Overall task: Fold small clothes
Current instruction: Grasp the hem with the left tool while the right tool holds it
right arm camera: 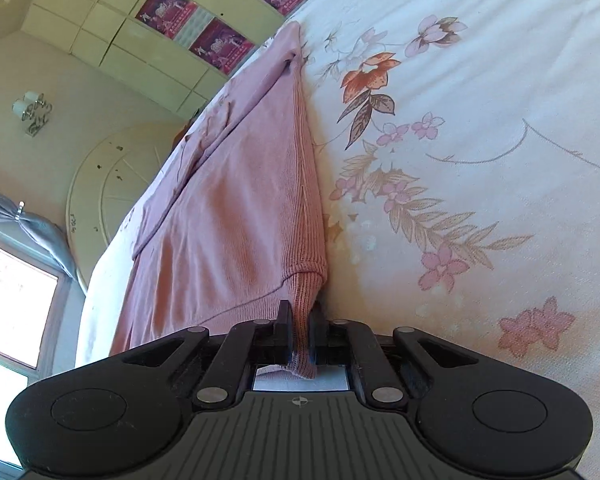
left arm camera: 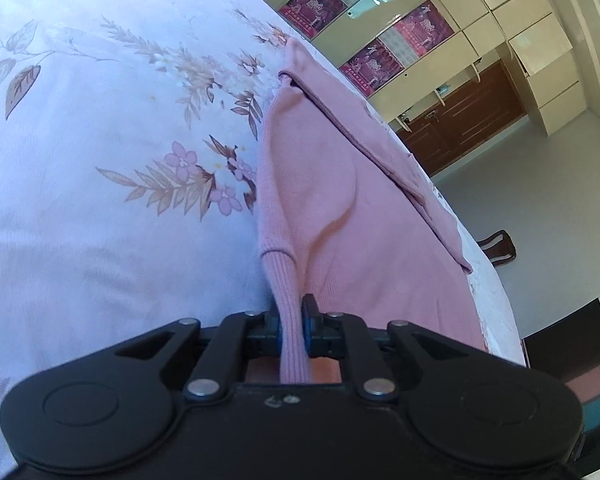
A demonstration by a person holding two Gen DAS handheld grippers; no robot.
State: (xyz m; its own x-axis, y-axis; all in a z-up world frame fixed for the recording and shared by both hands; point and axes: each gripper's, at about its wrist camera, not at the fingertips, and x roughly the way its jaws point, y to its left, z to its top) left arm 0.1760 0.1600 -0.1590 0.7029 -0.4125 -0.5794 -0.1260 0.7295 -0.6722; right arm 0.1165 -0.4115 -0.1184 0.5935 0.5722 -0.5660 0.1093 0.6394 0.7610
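Note:
A pink knit sweater [left arm camera: 340,200] lies on a floral bedsheet [left arm camera: 100,120], near the bed's edge. My left gripper [left arm camera: 291,312] is shut on the sweater's ribbed hem corner [left arm camera: 284,280]. In the right wrist view the same sweater [right arm camera: 228,208] stretches away along the sheet [right arm camera: 480,140]. My right gripper [right arm camera: 300,316] is shut on the other ribbed hem corner [right arm camera: 306,292]. A sleeve or folded layer lies along the sweater's far side in both views.
The bed's edge [left arm camera: 496,292] runs close beside the sweater. Beyond it are a grey floor [left arm camera: 540,200], cream cabinets with purple posters [left arm camera: 380,64] and a dark chair [left arm camera: 498,246]. The right wrist view shows a window [right arm camera: 16,300] and a wall lamp [right arm camera: 34,112].

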